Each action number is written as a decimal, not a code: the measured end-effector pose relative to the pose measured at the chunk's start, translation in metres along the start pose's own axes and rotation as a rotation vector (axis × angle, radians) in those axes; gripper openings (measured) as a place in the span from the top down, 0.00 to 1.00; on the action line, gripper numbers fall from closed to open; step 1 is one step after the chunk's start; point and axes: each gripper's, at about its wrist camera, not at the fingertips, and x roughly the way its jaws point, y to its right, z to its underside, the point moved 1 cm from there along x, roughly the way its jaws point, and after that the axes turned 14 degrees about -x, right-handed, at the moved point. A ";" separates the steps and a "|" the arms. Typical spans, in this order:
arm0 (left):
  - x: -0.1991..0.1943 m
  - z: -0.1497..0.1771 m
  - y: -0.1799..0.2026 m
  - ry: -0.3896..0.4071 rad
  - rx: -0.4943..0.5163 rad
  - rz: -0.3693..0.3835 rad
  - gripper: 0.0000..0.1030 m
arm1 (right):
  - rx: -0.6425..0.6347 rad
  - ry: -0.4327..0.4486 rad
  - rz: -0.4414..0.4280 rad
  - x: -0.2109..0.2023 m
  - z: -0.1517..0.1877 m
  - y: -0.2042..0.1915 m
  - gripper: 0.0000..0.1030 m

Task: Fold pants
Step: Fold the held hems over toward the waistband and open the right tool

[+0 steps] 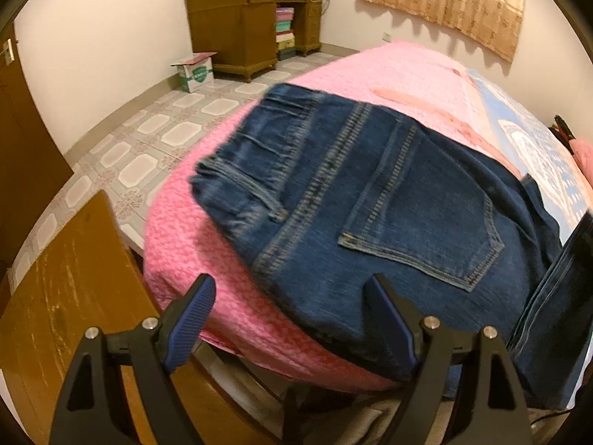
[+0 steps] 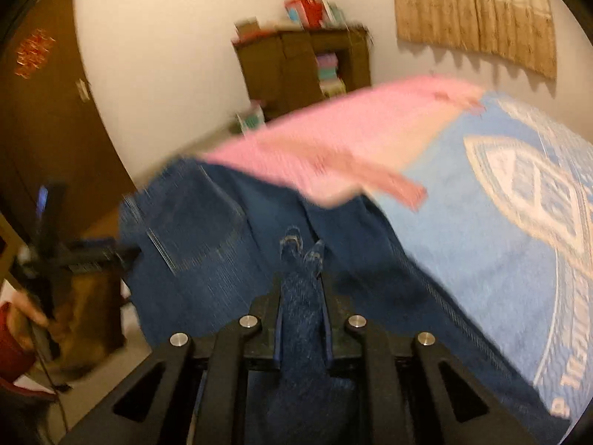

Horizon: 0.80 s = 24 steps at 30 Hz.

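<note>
Pinching a bunched fold of the jeans (image 2: 300, 296), the right gripper (image 2: 301, 282) is closed on the denim. The left gripper (image 1: 292, 293) stands wide with nothing between its fingers, above the jeans' edge on the pink blanket (image 1: 185, 230) of the bed.

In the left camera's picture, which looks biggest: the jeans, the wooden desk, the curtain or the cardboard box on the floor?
1. Jeans, though they lie nearest the camera.
2. Curtain and desk look about alike.
3. Box, smallest.

Pink blanket (image 1: 222, 244), wooden desk (image 1: 237, 29)
</note>
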 end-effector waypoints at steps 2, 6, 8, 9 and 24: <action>0.002 -0.004 -0.006 -0.004 -0.022 -0.008 0.16 | -0.041 0.034 0.003 0.006 -0.009 -0.005 0.84; 0.001 -0.006 -0.010 -0.001 -0.025 -0.018 0.16 | -0.012 -0.046 0.027 0.054 0.004 0.012 0.77; -0.002 -0.006 -0.010 0.014 -0.013 -0.024 0.16 | 0.075 -0.094 -0.003 0.068 0.010 0.028 0.76; -0.002 -0.008 -0.011 0.019 -0.011 -0.027 0.16 | 0.158 -0.064 -0.030 0.062 0.006 0.037 0.76; -0.016 0.005 0.023 0.015 0.064 0.050 0.16 | 0.213 -0.115 0.346 -0.070 0.074 0.030 0.51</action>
